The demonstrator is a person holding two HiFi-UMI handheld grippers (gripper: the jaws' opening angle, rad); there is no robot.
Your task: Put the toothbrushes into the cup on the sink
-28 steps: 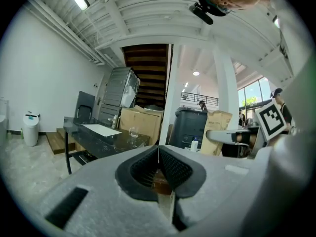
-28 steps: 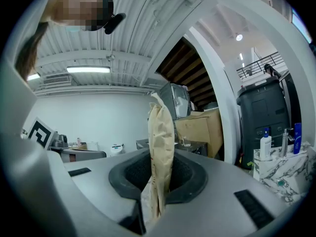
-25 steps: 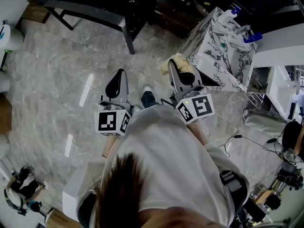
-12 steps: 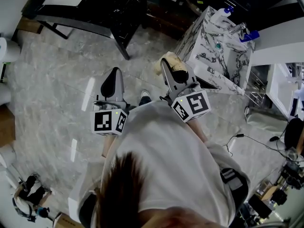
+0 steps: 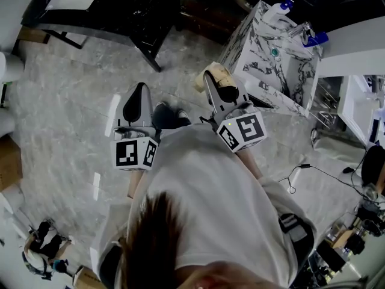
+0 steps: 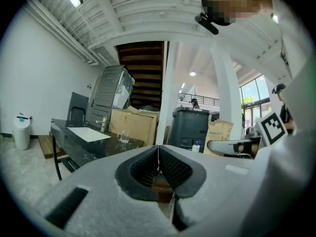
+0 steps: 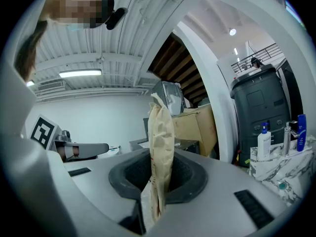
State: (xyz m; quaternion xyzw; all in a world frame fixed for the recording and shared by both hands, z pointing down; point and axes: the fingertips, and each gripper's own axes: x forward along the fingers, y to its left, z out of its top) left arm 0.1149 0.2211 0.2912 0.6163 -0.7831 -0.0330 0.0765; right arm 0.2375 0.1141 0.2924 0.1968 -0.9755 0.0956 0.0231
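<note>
Sink (image 5: 264, 71), a block of veined marble, stands at 1 o'clock in the head view, with a white bottle (image 5: 278, 9) and a tap (image 5: 299, 30) on its top. Since a second ago it has slid a little up and to the left in that view. The black table (image 5: 120, 11) at 11 o'clock has moved the same way.

The right hand-held gripper (image 5: 221, 91) points toward the sink but is well apart from it. Its jaws stay clamped on a beige packet (image 7: 160, 147), which stands upright between the pads. What the packet holds cannot be told.

The left hand-held gripper (image 6: 158, 168) has its jaws together with nothing between them. It points toward 12 o'clock over the grey floor (image 5: 66, 89) and has drifted slightly left since the earlier frame.

Between the two grippers a dark shoe (image 5: 170, 115) now shows, where a lighter shoe showed a second ago.
</note>
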